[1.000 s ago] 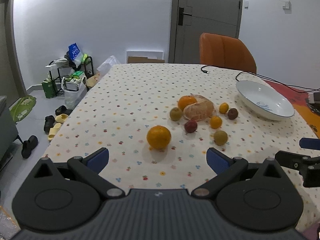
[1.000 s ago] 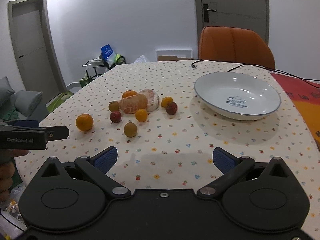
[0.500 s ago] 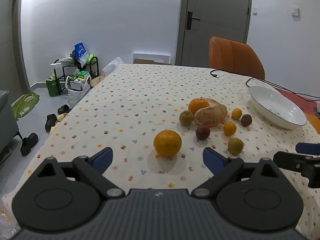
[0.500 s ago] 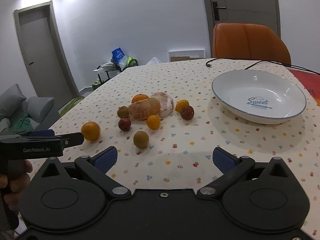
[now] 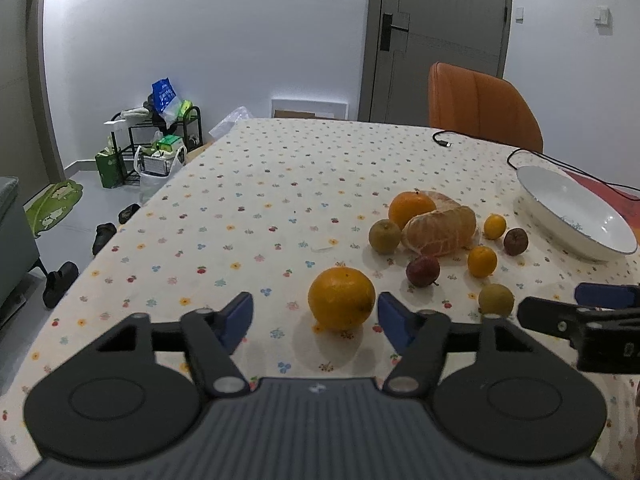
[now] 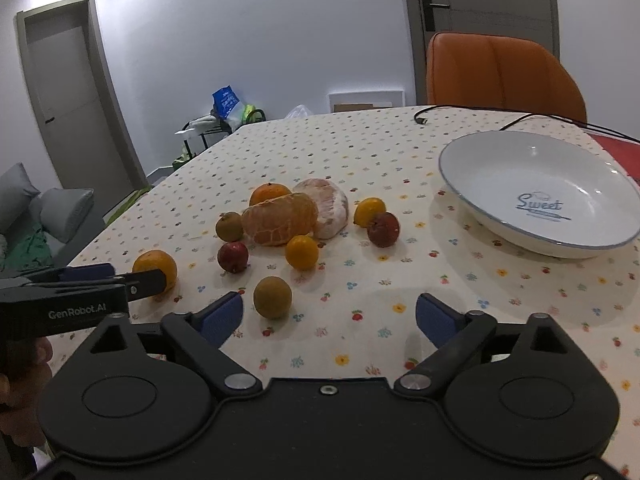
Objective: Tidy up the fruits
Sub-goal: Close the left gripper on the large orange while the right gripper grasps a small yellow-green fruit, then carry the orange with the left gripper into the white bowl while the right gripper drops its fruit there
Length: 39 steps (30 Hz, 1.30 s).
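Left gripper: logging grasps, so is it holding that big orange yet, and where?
No. The left gripper is open, fingers either side of the orange, not gripping.

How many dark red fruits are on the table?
2. One dark red fruit sits in front of the peeled citrus; the other dark red fruit lies nearer the plate. None seems hidden.

Tablecloth (image 5: 280, 184): matt printed cloth, small floral pattern. Plate (image 6: 500, 168): glossy white glazed ceramic, thin blue rim. Orange (image 5: 341, 298): dimpled peel, slight sheen. Peeled citrus (image 6: 280, 224): dull, pithy, veined surface. Left gripper (image 5: 315, 320) and right gripper (image 6: 329, 318): matt black plastic body, blue pads, bright metal pivot pins. Chair (image 6: 500, 76): smooth orange leather-look upholstery. Cable (image 5: 532, 156): black plastic sheath
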Each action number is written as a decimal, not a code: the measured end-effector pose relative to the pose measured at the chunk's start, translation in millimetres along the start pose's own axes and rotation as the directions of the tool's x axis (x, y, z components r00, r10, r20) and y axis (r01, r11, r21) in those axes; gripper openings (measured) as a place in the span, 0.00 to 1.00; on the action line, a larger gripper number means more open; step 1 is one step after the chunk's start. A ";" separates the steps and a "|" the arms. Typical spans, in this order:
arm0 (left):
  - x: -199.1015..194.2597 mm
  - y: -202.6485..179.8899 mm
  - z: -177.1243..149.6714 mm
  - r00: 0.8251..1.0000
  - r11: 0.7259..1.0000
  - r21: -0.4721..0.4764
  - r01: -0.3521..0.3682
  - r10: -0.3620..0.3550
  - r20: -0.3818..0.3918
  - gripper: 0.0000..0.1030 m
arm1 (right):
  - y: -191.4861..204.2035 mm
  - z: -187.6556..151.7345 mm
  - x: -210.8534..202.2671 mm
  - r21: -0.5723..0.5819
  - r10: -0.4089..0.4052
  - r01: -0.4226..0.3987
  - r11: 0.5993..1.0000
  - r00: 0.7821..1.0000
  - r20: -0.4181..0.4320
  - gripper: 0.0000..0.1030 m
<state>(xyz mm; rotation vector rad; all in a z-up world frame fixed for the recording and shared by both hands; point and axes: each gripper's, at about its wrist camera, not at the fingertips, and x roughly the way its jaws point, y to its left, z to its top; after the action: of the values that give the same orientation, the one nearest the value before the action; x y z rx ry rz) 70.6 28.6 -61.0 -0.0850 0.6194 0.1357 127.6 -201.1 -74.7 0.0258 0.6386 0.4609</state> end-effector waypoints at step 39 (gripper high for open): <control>-2.2 -74.9 16.5 0.991 0.989 0.088 0.121 -0.126 0.053 0.35 | -46.4 2.4 -40.9 0.095 -0.104 0.088 0.992 0.979 0.176 0.22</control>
<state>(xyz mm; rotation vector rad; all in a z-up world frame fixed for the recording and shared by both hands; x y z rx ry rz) 89.7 -43.5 -43.5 -0.0372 0.5588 -0.0081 119.0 -259.7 -57.0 0.1176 0.4786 0.3326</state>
